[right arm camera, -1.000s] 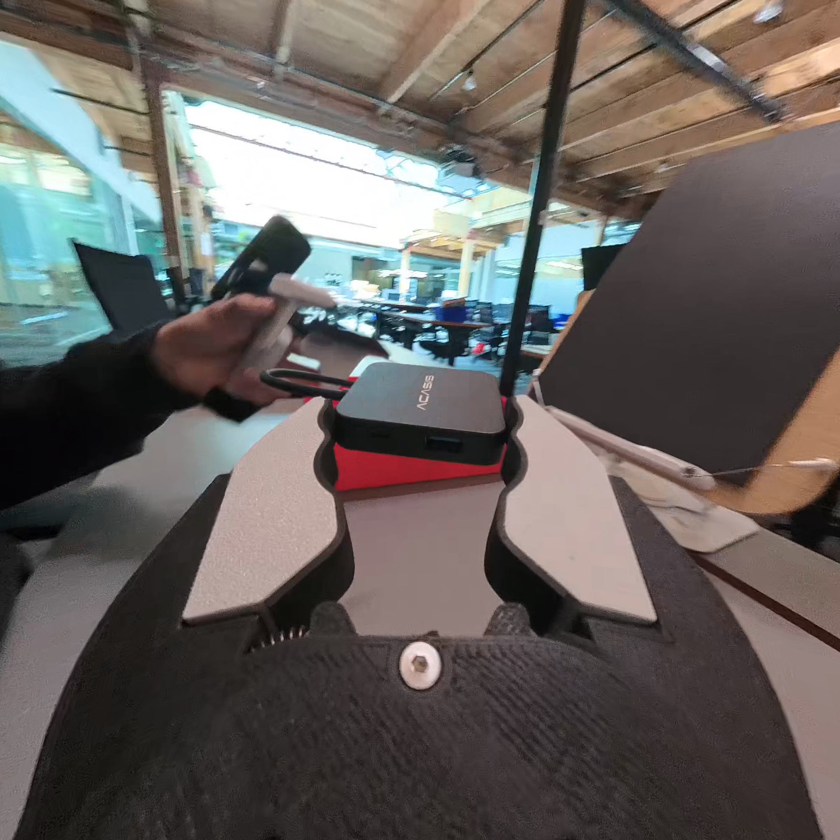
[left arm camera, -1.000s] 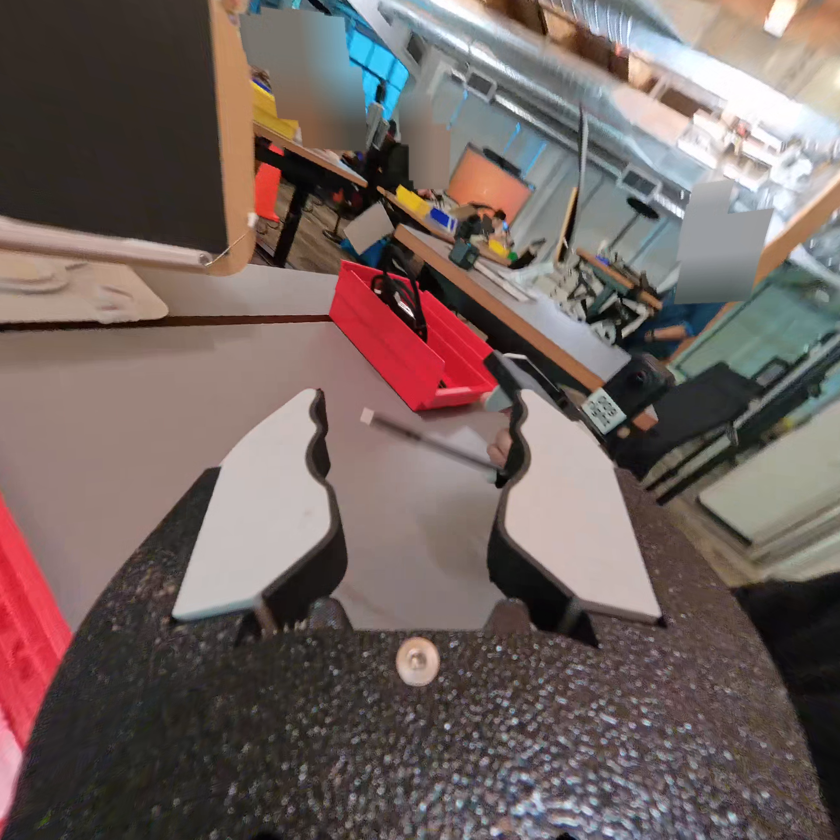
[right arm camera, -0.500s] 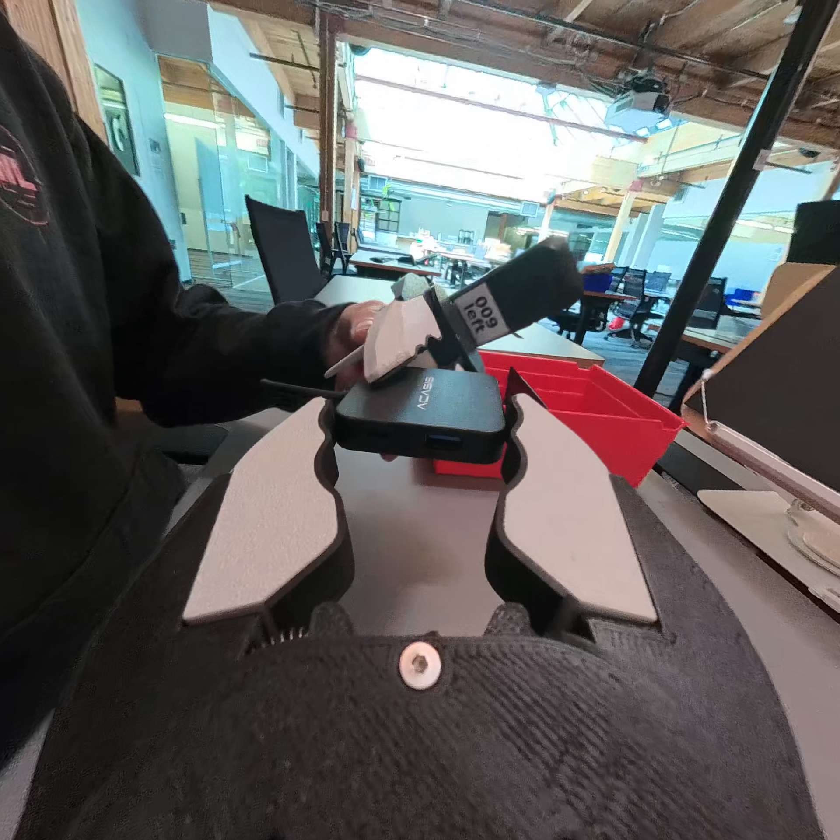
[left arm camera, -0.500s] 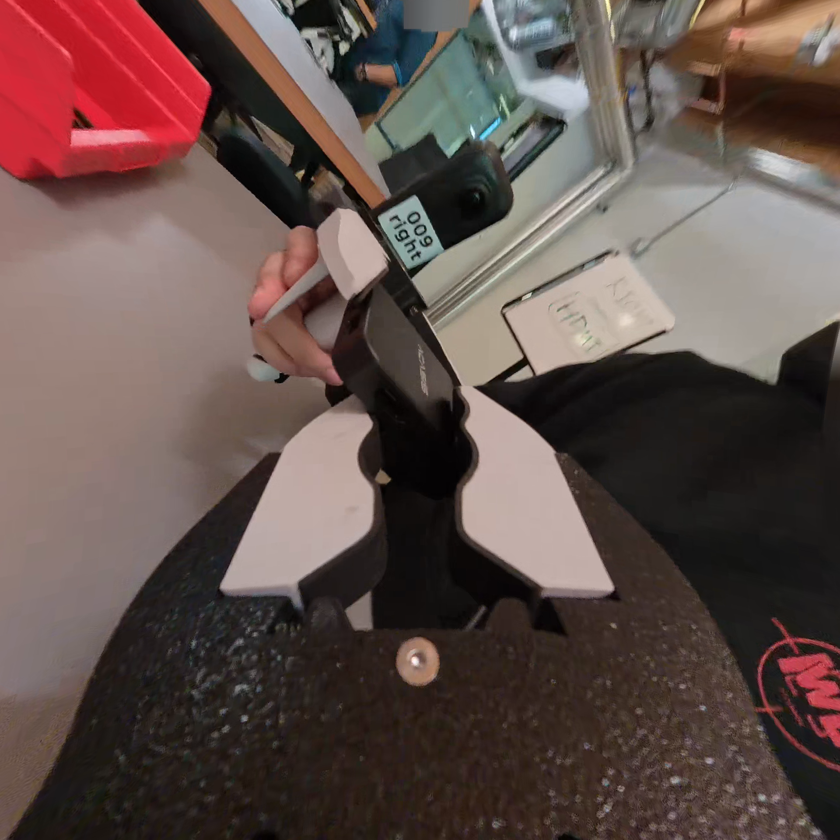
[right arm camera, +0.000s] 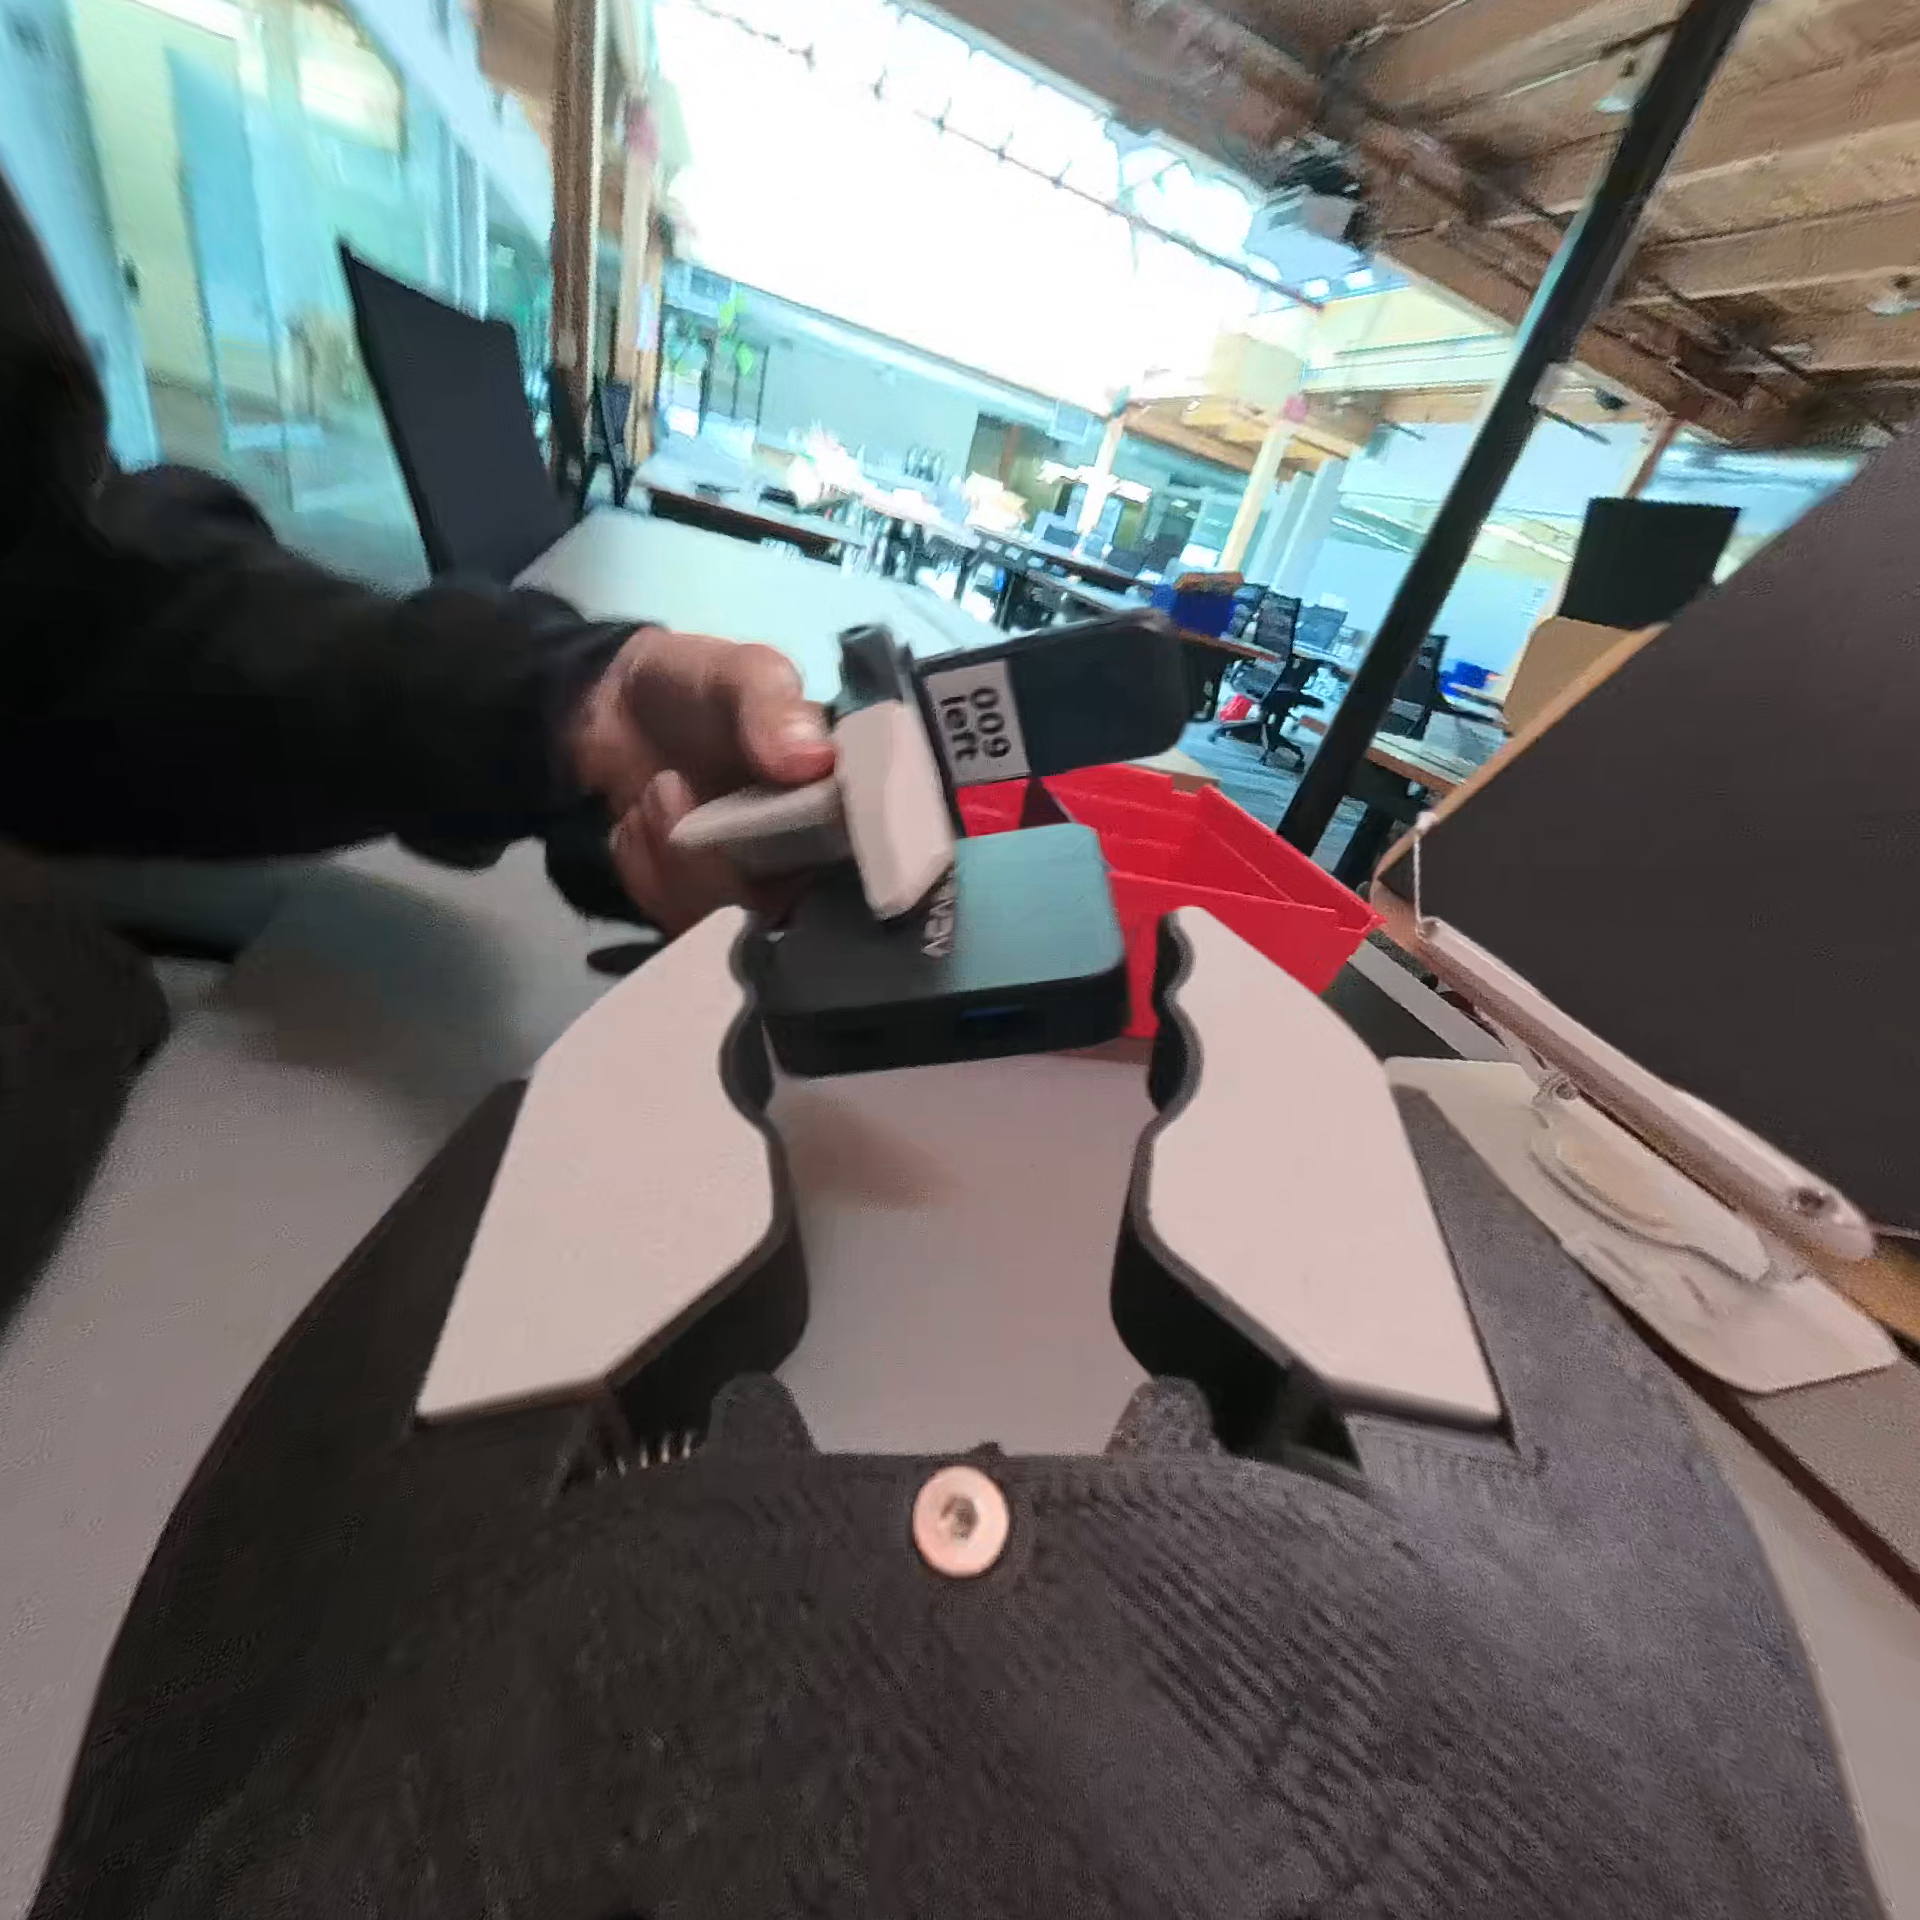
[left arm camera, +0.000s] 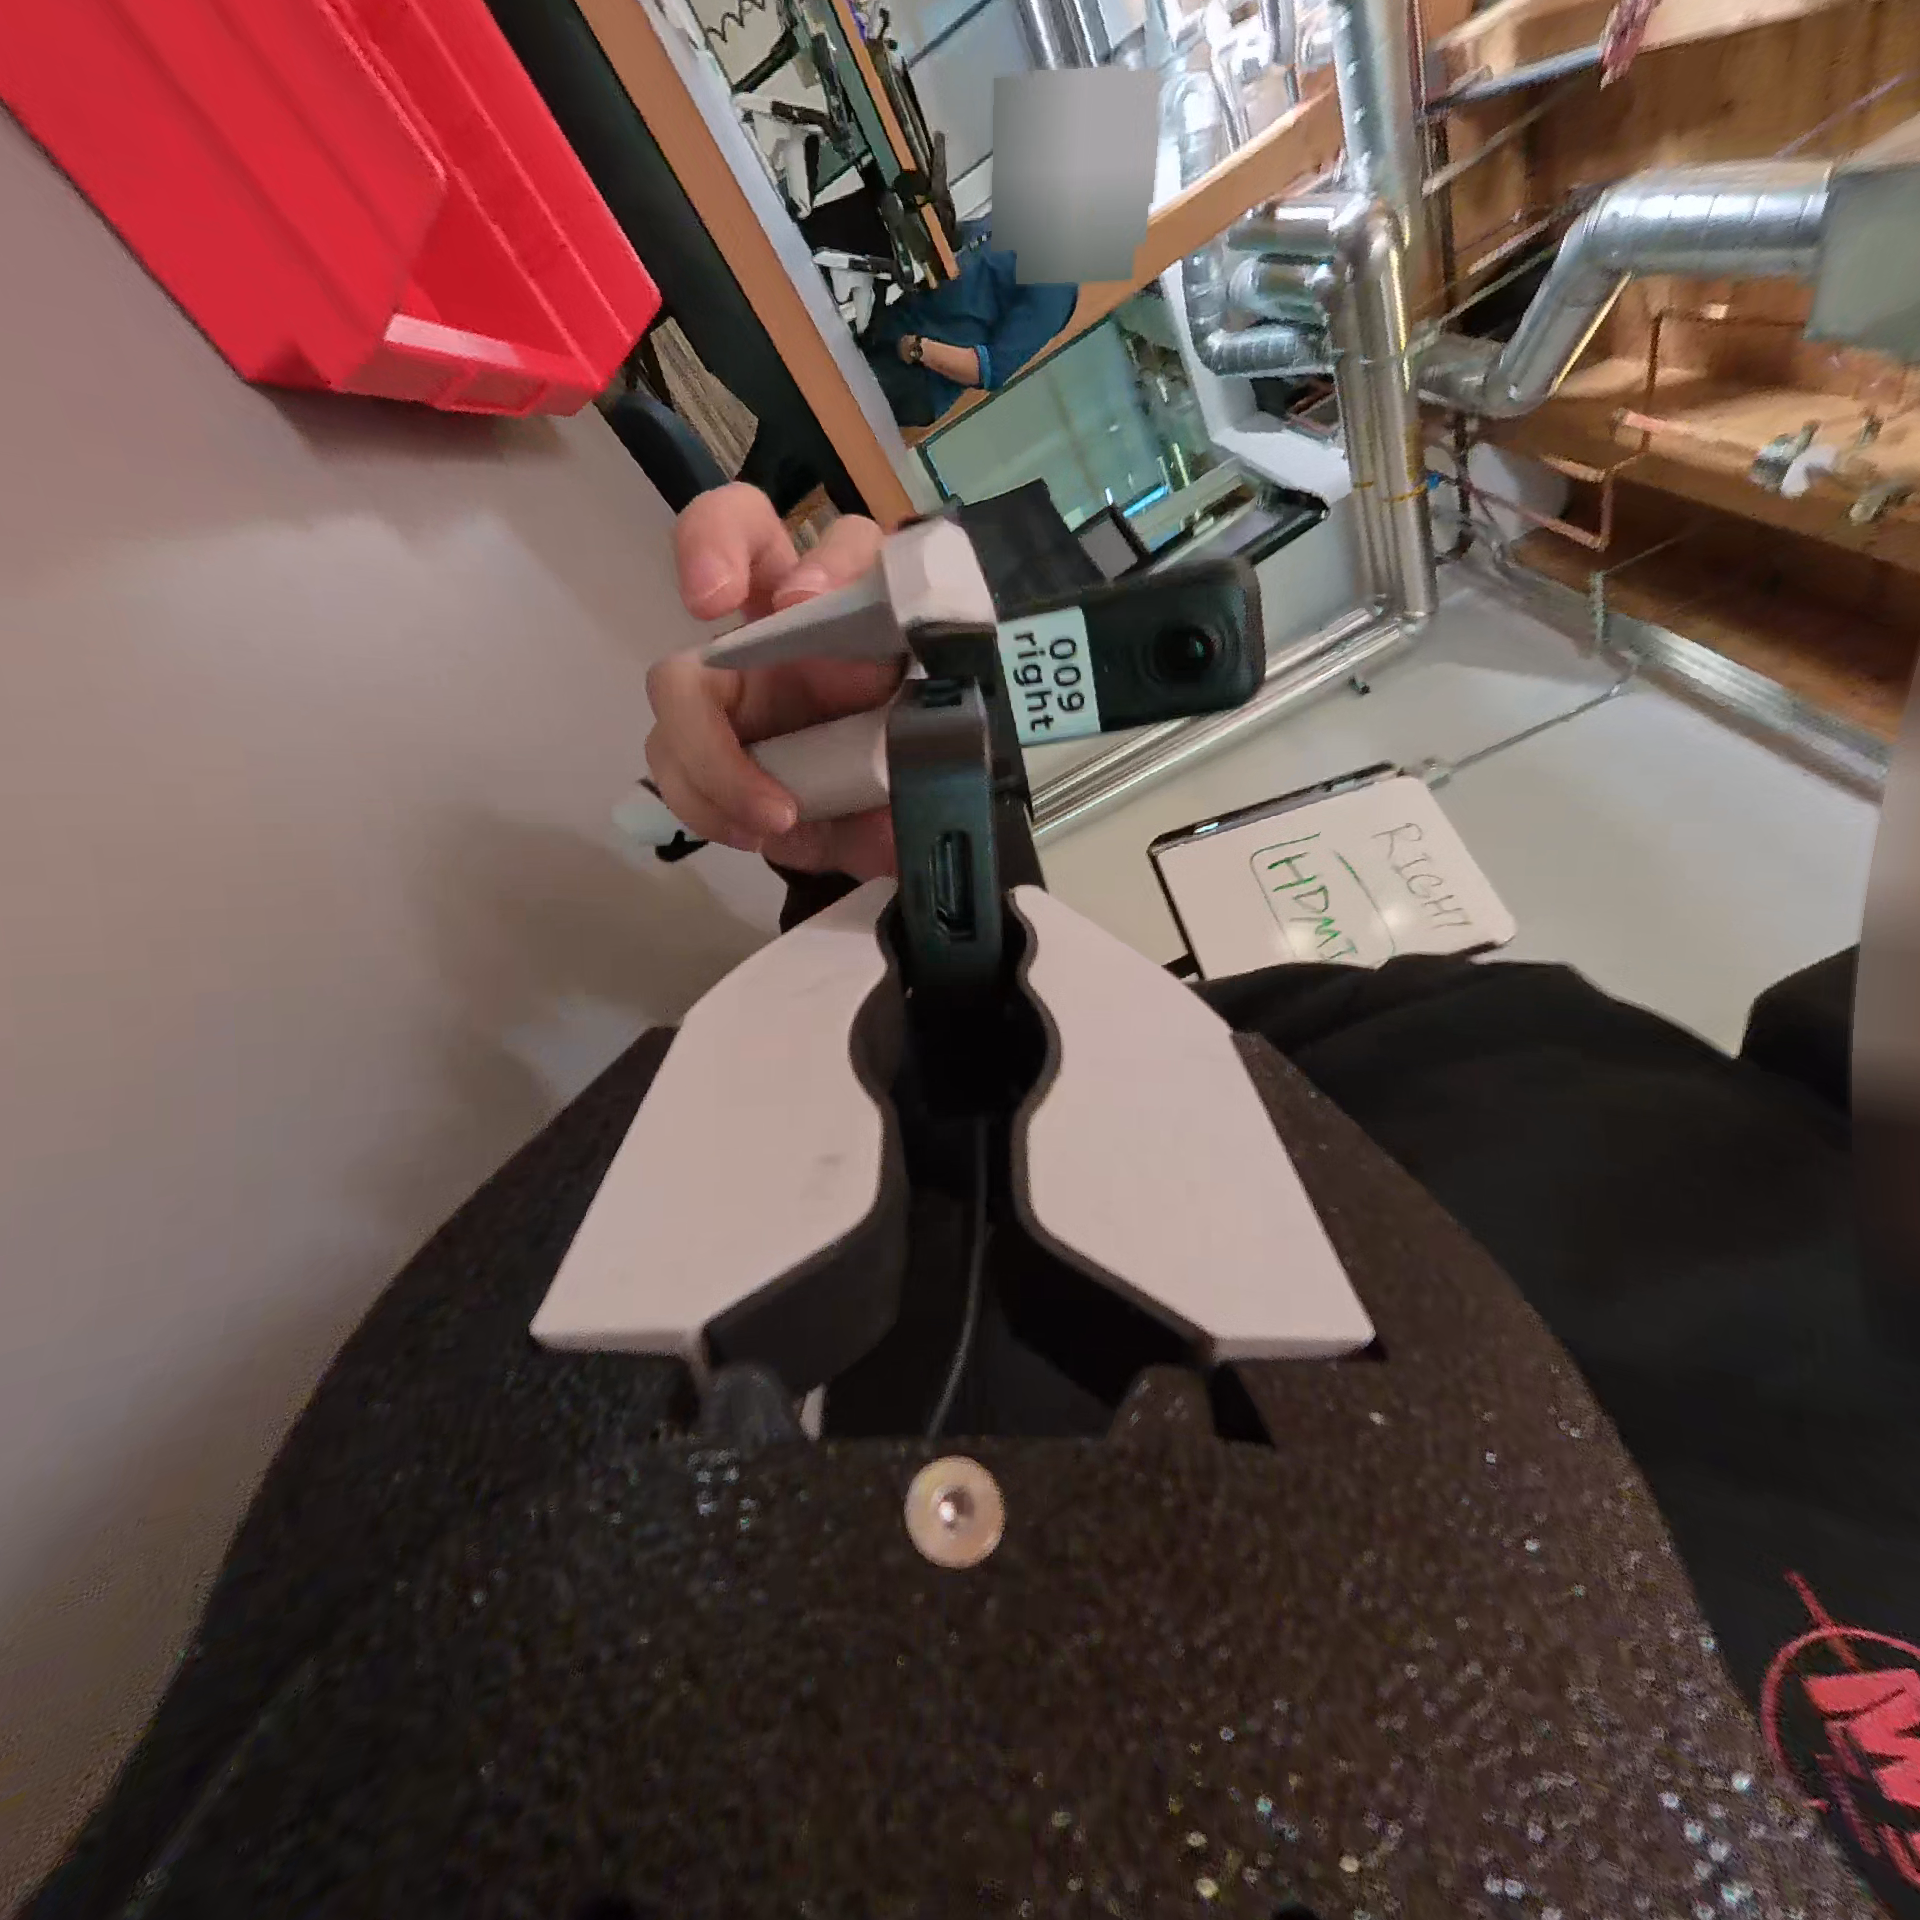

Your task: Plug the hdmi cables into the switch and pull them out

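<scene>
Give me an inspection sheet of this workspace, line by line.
Surface: grey table.
Job's things: black switch held between both grippers; the port facing the left view is empty.
Clutter: red bin; black board on a stand.
Grippers: left gripper shut on switch; right gripper around its other end, grip unclear.
Cables: thin black lead below switch; no HDMI cable seen.
Surroundings: whiteboard on floor, ducts, seated person.

switch [left arm camera: 940, 831]: 1 | grippers: left gripper [left arm camera: 954, 935], right gripper [right arm camera: 961, 997] | red bin [right arm camera: 1226, 873]: 1
</scene>
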The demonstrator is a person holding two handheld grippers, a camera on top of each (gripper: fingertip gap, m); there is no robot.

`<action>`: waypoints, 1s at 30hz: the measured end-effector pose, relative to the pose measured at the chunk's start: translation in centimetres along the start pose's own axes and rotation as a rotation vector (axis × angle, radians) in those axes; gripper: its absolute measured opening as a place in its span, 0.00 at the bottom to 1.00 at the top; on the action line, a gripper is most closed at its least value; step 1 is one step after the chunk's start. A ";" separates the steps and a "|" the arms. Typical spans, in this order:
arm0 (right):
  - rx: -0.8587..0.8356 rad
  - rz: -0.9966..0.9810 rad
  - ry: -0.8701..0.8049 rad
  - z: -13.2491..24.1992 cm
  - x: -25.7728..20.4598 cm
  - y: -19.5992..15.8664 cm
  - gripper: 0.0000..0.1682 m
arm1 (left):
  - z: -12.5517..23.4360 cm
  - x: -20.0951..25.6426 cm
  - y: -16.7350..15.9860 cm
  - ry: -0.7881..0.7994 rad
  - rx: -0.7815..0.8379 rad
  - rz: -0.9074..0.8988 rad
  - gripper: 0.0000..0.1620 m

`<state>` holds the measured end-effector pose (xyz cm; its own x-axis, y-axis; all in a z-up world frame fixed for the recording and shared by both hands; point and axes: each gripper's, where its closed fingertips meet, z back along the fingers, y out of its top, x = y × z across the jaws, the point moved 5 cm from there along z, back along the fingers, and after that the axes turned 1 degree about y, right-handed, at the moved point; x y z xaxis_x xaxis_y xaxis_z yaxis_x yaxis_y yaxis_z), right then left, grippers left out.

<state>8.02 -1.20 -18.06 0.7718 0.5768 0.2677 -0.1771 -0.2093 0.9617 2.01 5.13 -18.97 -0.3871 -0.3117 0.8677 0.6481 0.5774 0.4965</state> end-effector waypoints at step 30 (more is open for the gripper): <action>-0.111 -0.054 -0.014 -0.9 -0.1 -1.4 0.43 | 0.6 -1.4 -0.5 -0.057 0.185 0.184 0.10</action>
<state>7.63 -0.21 -19.41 0.7904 0.5737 0.2148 -0.2008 -0.0885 0.9756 1.83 5.69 -20.42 -0.3137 -0.1483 0.9379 0.5819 0.7505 0.3133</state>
